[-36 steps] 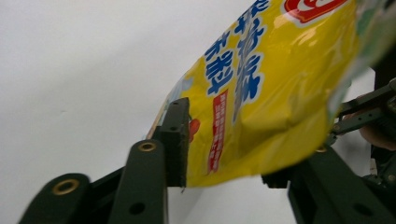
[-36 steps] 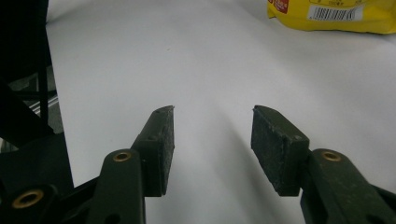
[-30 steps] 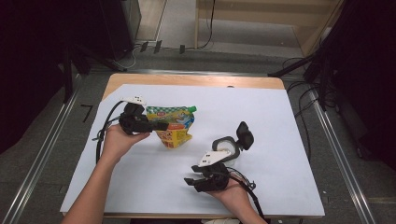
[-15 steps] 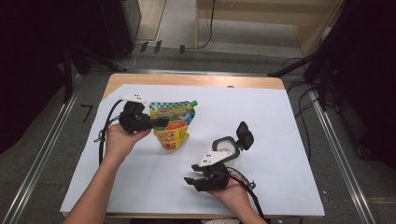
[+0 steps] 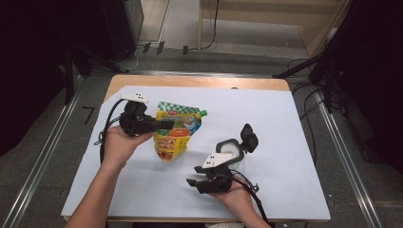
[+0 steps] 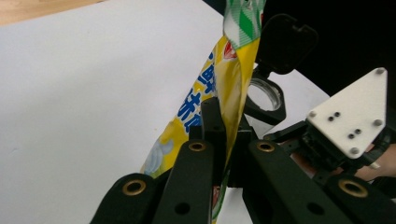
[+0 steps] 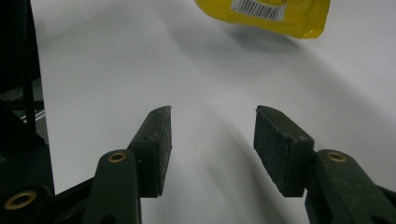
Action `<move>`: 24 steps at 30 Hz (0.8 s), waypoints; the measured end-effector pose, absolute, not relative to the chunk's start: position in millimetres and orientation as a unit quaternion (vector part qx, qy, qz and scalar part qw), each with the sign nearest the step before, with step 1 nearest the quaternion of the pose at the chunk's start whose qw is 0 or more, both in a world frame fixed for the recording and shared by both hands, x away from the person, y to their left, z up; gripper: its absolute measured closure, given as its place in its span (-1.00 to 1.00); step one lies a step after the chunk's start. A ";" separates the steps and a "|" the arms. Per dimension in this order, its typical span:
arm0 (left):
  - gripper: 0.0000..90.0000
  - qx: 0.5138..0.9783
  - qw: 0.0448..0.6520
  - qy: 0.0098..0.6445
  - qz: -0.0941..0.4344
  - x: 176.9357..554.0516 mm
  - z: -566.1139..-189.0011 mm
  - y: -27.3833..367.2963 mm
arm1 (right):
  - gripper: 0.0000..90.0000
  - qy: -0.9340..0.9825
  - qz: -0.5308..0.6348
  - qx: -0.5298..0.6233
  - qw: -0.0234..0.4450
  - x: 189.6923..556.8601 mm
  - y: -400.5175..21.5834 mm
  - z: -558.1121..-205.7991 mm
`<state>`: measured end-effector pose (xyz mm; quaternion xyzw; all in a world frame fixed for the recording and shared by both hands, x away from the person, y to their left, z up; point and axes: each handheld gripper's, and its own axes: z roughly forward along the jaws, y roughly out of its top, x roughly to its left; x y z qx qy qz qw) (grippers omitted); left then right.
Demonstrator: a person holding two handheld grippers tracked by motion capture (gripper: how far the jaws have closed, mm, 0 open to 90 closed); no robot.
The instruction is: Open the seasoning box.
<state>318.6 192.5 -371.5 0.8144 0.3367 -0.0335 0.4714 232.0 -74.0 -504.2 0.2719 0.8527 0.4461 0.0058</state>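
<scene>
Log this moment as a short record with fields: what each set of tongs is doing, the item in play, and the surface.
left tongs: shut on the edge of the yellow pouch, holding it above the sheet
right tongs: open, nothing between the pads, low over the sheet
yellow pouch: green checked top, barcode on one face, hanging from the left tongs
other item: black-framed container with open lid, in front of the right tongs
surface: white sheet on a wooden table

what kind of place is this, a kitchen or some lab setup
Likely a lab or recording setup, not a kitchen: a table under a white sheet, metal rails on both sides, and loose cables across the floor behind.
</scene>
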 end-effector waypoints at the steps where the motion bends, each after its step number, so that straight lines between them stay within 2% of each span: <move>1: 1.00 0.814 0.473 0.336 -0.037 317.4 -370.1 191.7 | 0.06 0.851 0.447 0.276 0.010 232.9 -72.7 -503.3; 14: 1.00 0.808 0.487 0.327 -0.050 302.7 -349.6 187.2 | 0.11 0.849 0.431 0.305 0.006 247.2 -54.9 -504.8; 24: 1.00 0.809 0.485 0.326 -0.059 291.9 -341.9 184.9 | 0.25 0.834 0.440 0.330 0.046 255.9 -46.1 -512.6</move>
